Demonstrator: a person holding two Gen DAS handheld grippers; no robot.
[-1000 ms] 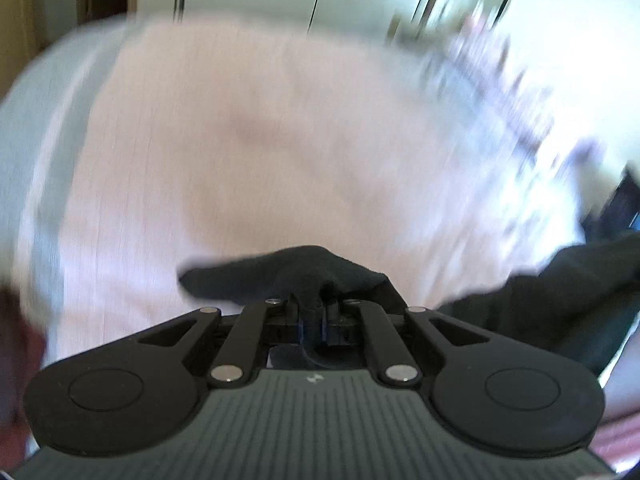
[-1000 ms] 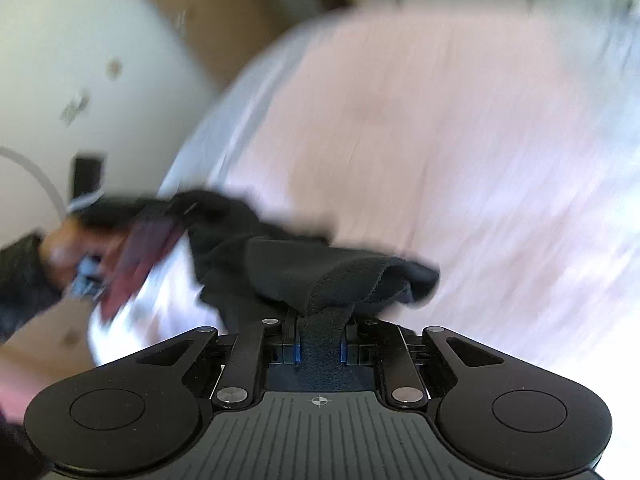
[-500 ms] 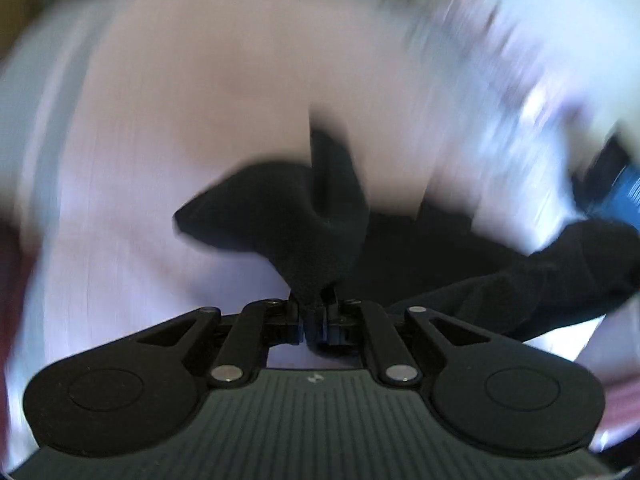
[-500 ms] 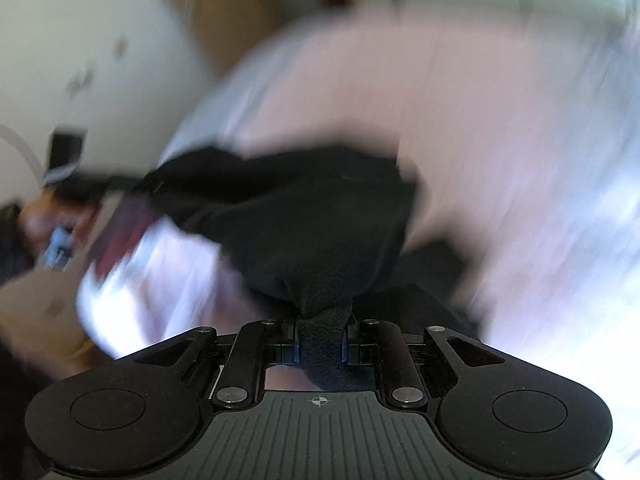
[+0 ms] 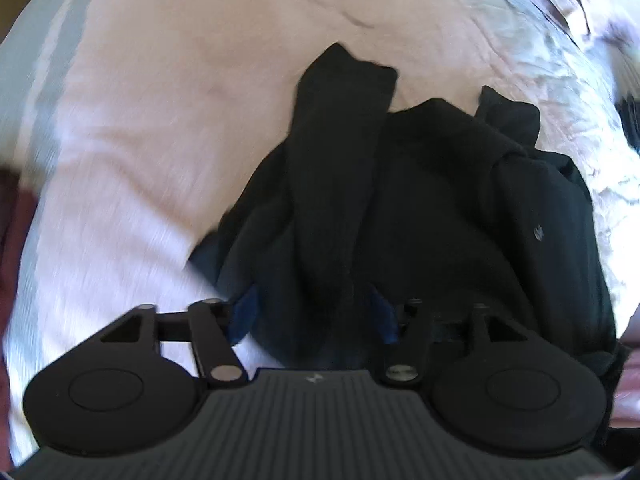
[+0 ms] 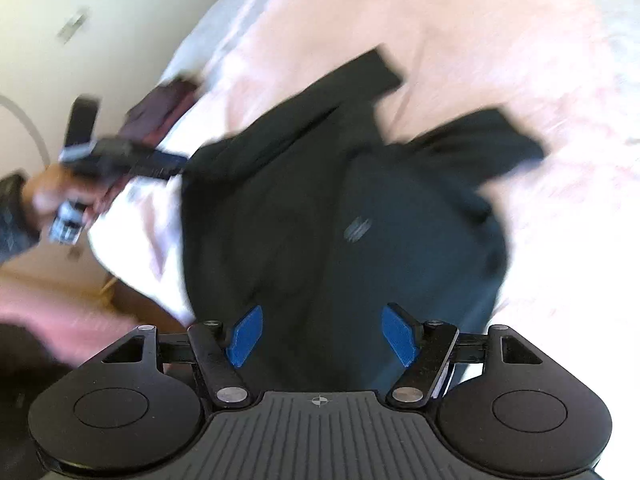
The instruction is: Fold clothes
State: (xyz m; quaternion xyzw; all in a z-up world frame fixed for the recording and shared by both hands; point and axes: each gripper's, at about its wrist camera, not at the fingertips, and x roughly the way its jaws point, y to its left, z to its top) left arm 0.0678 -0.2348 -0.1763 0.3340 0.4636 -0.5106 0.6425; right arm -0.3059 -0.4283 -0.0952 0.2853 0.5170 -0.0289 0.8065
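Black garment dropped on the bed, both grippers open above it.

Lying crumpled on the pink bed sheet (image 5: 168, 128) near its front edge: black garment (image 5: 440, 208), two sleeves pointing toward the far edge, small logo facing up. Left gripper (image 5: 312, 312) spread wide, jaws just opened, blue pads clear of the cloth beneath. Right gripper (image 6: 322, 334) likewise parted, just released, blue pads (image 6: 244, 336) gripping nothing, cloth lying loose between and below them.

A black garment (image 5: 440, 200) bearing a small grey logo (image 6: 357, 229) is shown on a pale pink bed cover (image 5: 160, 100). Blue pads (image 6: 244, 336) are carried on black gripper linkages.
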